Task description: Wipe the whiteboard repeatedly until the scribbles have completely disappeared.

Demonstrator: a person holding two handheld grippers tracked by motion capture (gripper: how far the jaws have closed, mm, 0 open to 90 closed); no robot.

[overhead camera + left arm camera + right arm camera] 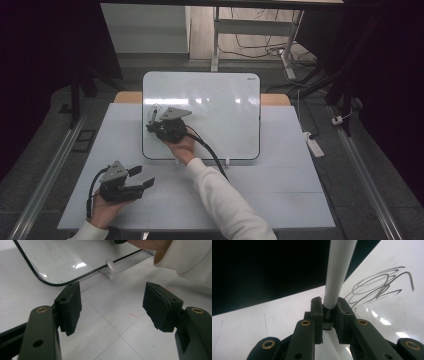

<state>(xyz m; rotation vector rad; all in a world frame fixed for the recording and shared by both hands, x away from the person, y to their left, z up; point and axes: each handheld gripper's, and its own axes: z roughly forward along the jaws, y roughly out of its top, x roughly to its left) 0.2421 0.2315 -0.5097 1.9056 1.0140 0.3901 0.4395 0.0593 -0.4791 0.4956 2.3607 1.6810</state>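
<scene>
Now, start with the bench (280, 190): a broad white top, and on its far half a whiteboard (220, 115) lies flat, glossy, dark-edged with rounded corners. In the left gripper view its near corner (47, 281) curves just ahead of the tongs, with a small white clip (110, 266) at the edge.

On to the arms. The person's right sleeve (225, 200) reaches diagonally up from the bottom, and the right tongs (156, 116) sit over the board's left part. The left tongs (142, 177) hover above the bare bench nearer the person, well apart from the board's lower-left corner.

Then the marker. In the right gripper view the right tongs (329, 308) are clamped narrow on a white marker (338, 270), its barrel running straight out along the tongs' own line, away from the camera. The tip end runs out of frame, so I cannot tell whether it meets the surface. Just to one side of the barrel lies a dark scribble (379, 283), loops over loops, on the board.

The left tongs (112, 307) stand wide, nothing between the pads, pointing toward the board's near edge and that sleeve (190, 257).

So my read: the marker hand is the one on the job, the scribble lying beside the barrel, and any next stroke or move turns on the barrel's long axis tilting down to the board.
</scene>
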